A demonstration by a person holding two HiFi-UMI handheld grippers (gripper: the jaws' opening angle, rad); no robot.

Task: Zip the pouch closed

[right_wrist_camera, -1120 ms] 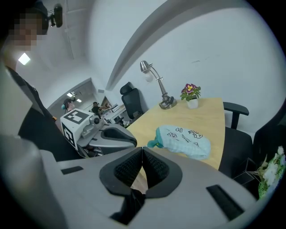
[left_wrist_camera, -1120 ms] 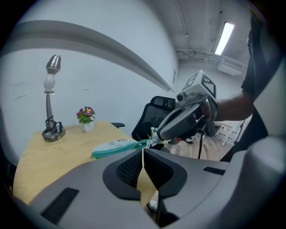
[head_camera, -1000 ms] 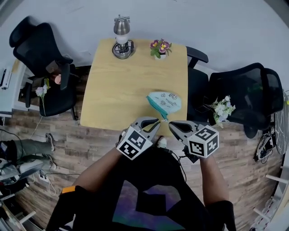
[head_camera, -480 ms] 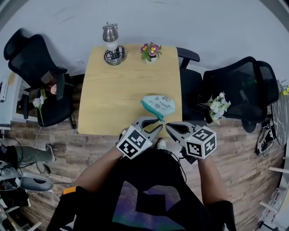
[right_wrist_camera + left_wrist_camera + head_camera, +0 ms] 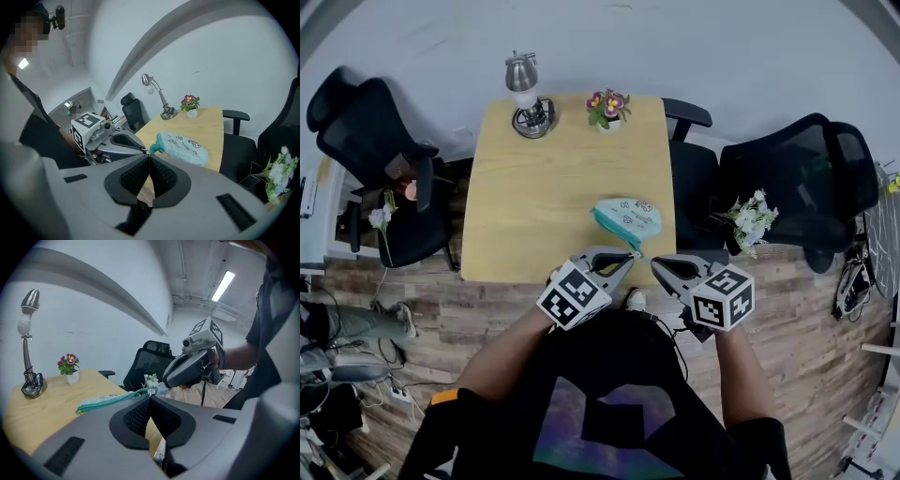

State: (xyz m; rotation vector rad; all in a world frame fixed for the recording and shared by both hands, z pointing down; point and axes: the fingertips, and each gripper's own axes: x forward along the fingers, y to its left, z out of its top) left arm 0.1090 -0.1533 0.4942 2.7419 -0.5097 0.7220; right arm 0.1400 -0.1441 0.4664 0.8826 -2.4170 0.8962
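Where left claw (image 5: 627, 256) meets right claw (image 5: 655, 263), both pinch the pouch (image 5: 628, 217).

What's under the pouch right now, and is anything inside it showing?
The pouch lies on the wooden table, near its right edge; nothing else shows beneath. Its fabric covers whatever is inside.

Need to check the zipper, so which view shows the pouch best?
The right gripper view: the pouch shows nearly whole, print and teal zipper end clear. The head view shows it small from above; the left gripper view only edge-on, mostly zipper.
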